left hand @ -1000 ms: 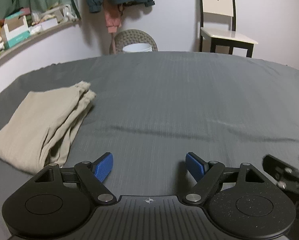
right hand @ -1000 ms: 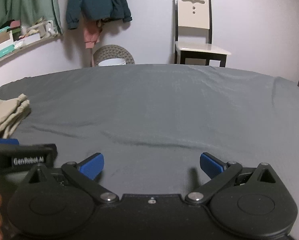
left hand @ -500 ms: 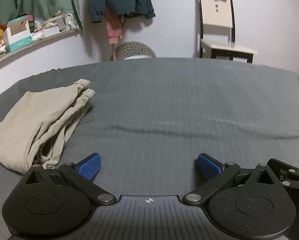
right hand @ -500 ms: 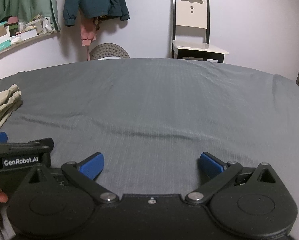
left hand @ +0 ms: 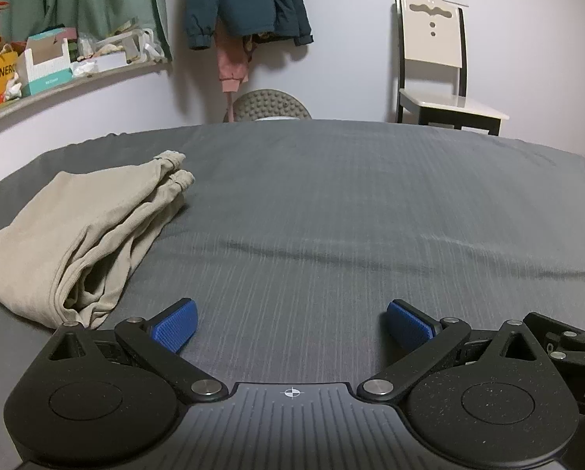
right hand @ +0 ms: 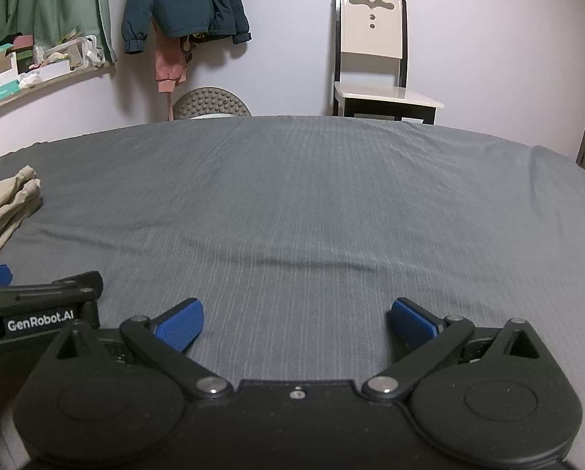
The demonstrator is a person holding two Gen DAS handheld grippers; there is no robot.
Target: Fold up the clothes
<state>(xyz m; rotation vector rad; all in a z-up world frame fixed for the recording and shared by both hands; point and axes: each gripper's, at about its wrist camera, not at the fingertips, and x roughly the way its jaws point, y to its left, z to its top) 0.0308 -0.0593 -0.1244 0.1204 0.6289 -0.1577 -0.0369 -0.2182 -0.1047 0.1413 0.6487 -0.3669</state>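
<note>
A folded beige garment (left hand: 81, 231) lies on the grey bed sheet (left hand: 331, 203) at the left of the left wrist view; its edge shows at the far left of the right wrist view as the beige garment (right hand: 6, 203). My left gripper (left hand: 292, 323) hovers low over bare sheet, just right of the garment's near corner, open with nothing between its blue pads (left hand: 175, 323). My right gripper (right hand: 296, 323) is open too, empty, over bare sheet. The left gripper's body (right hand: 38, 313) sits at the lower left of the right wrist view.
A cream chair (left hand: 441, 74) stands behind the bed at the right. A dark jacket (left hand: 245, 0) hangs on the wall above a round studded stool (left hand: 269, 105). A cluttered shelf (left hand: 57, 66) runs along the left wall.
The left gripper's fingers have spread wider. Both views have dropped lower toward the sheet, and the garment looks closer in the left wrist view.
</note>
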